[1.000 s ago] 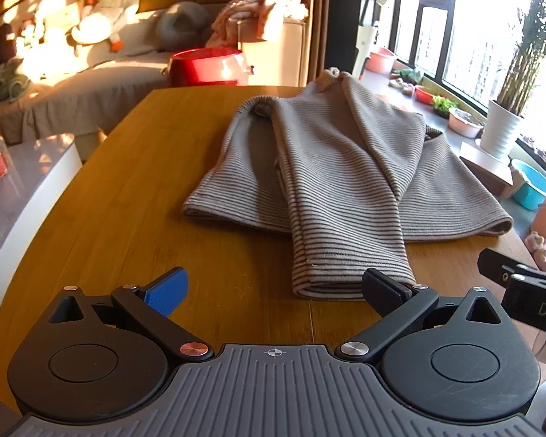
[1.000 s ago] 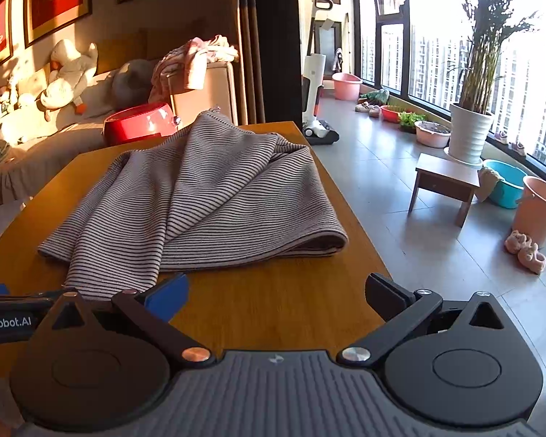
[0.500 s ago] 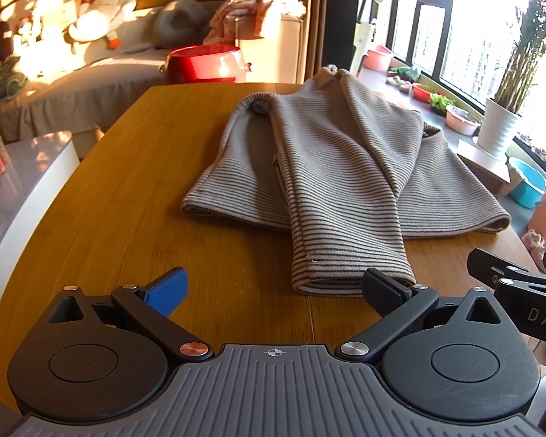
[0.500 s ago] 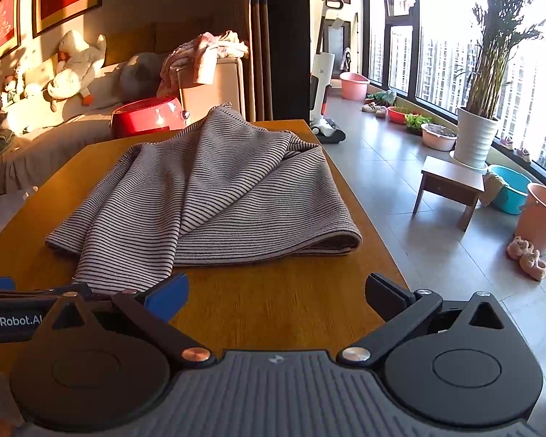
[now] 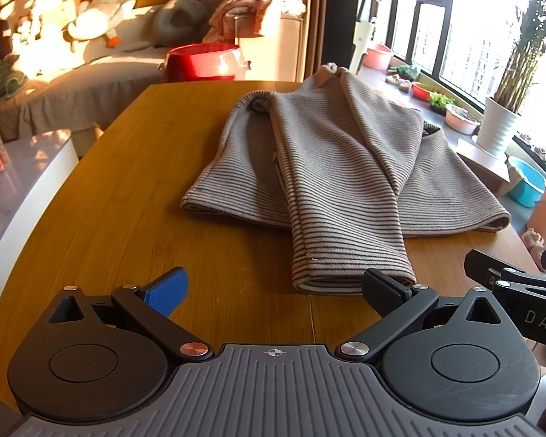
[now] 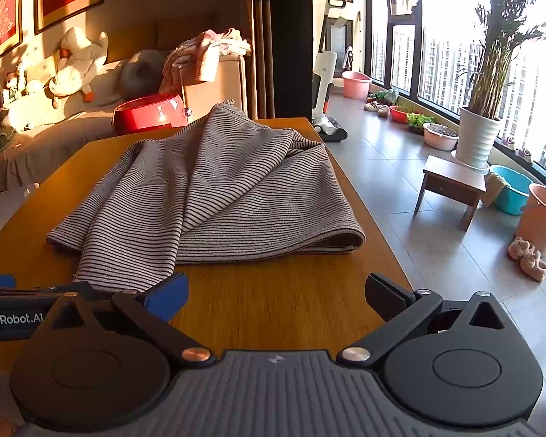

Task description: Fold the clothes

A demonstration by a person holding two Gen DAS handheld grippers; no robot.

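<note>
While jaws gape — two grippers, left gripper [image 5: 275, 291], right gripper [image 6: 276, 296] — one striped garment [image 5: 331, 174].

We get warm low sun through the windows [image 6: 451, 62], blown out white, with fisheye bending at the edges; focus is sharp.

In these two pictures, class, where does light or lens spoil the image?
Left wrist view: low sun burns out the sofa; the wooden table edge bows. Right wrist view: the window is overexposed; the striped garment stays sharp.
</note>
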